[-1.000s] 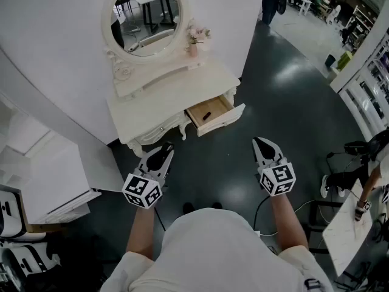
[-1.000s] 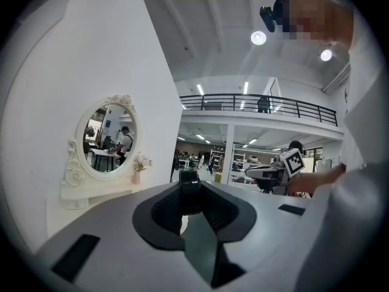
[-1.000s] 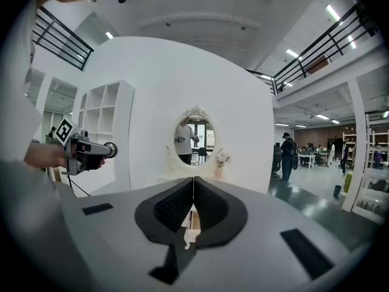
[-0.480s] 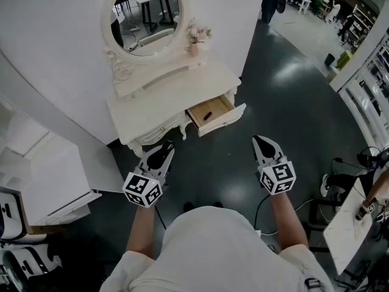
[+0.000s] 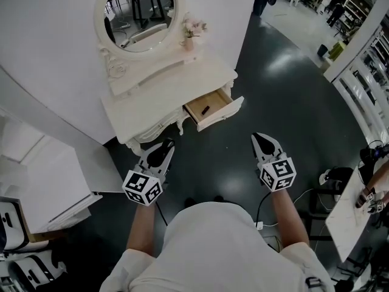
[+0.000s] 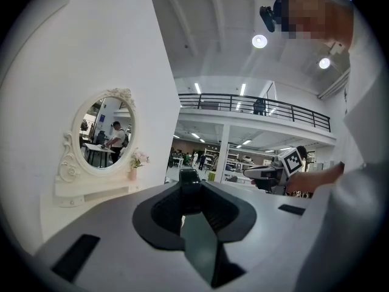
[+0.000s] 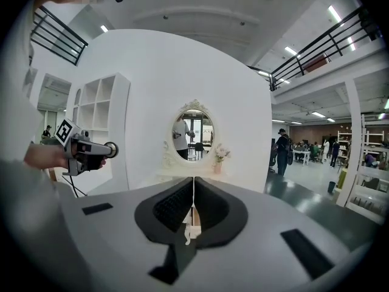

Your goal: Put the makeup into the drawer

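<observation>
Floor lies open between drawer edge, left tool pinching makeup, right tool closed.

A white dressing table stands on a dark floor. A flower vase sits right of its mirror, with the open drawer below.
</observation>
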Available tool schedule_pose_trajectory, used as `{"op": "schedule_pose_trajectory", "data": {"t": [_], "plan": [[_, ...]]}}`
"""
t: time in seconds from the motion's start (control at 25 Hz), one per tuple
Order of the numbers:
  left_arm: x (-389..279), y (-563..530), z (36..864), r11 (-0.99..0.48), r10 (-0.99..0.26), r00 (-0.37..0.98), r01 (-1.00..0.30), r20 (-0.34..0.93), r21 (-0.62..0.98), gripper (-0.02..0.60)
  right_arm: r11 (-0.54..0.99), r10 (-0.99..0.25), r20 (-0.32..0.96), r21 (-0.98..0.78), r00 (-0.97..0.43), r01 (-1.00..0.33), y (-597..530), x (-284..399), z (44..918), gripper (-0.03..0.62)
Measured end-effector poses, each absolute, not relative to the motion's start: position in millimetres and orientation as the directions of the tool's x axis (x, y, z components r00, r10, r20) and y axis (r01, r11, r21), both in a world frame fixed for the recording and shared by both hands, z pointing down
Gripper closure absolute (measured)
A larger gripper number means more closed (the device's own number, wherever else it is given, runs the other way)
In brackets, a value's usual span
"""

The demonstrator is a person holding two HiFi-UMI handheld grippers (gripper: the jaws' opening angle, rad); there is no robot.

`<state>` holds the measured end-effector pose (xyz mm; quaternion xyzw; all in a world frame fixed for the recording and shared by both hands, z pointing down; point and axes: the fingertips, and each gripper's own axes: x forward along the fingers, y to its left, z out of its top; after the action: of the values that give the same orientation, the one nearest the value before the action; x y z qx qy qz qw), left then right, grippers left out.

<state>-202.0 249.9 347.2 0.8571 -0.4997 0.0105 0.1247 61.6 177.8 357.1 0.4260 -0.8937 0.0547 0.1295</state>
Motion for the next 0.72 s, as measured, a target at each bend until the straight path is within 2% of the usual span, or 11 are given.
{"op": "schedule_pose_trajectory", "data": {"t": [0.72], "plan": [[-241,253,365,-0.501,-0.827,0.540,-0.833,0.153,0.234,0.505,0.567,-0.789,0.291,0.007,-0.541,-0.823,195,35,366,0.565]]}}
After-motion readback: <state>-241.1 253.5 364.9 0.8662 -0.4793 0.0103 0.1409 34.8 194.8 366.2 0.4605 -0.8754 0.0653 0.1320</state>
